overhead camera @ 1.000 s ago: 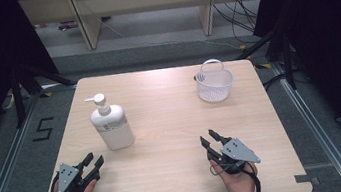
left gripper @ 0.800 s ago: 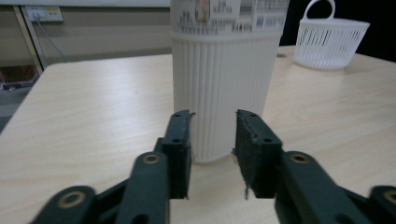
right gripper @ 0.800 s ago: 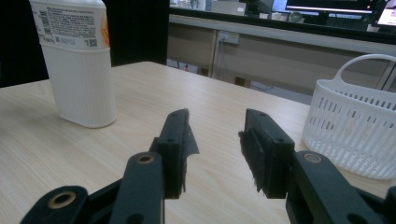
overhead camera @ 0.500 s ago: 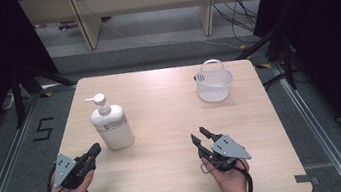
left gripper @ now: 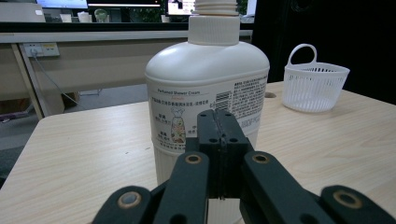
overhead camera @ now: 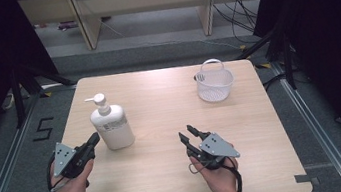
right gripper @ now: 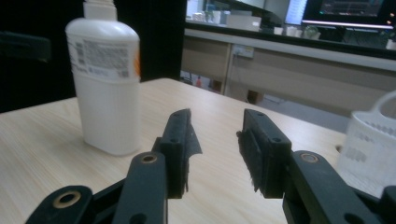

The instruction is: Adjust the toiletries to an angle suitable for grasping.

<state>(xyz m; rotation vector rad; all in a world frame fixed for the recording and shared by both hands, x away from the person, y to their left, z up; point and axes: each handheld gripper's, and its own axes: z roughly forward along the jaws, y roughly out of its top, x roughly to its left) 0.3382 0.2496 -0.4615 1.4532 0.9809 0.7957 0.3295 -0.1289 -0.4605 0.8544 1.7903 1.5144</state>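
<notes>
A white pump bottle (overhead camera: 111, 127) stands upright on the left half of the wooden table (overhead camera: 159, 102). My left gripper (overhead camera: 94, 137) is held just left of it, tips pointing at its lower body; the left gripper view puts the bottle (left gripper: 205, 74) right behind the gripper (left gripper: 220, 116). Its jaws have just been closing and now meet with nothing between them. My right gripper (overhead camera: 186, 132) hovers over the front right of the table, open and empty. In the right gripper view the gripper (right gripper: 217, 116) faces the gap between the bottle (right gripper: 105, 79) and a basket (right gripper: 371, 140).
A small white plastic basket (overhead camera: 214, 84) with a handle stands at the table's far right, also seen as the basket (left gripper: 314, 86) behind the bottle. Bare wood lies between bottle and basket. Desks and cables sit beyond the far edge.
The left gripper's jaws went from wide open to closed, and that hand rose slightly toward the bottle. The right gripper shifted left and a little farther from the front edge.
</notes>
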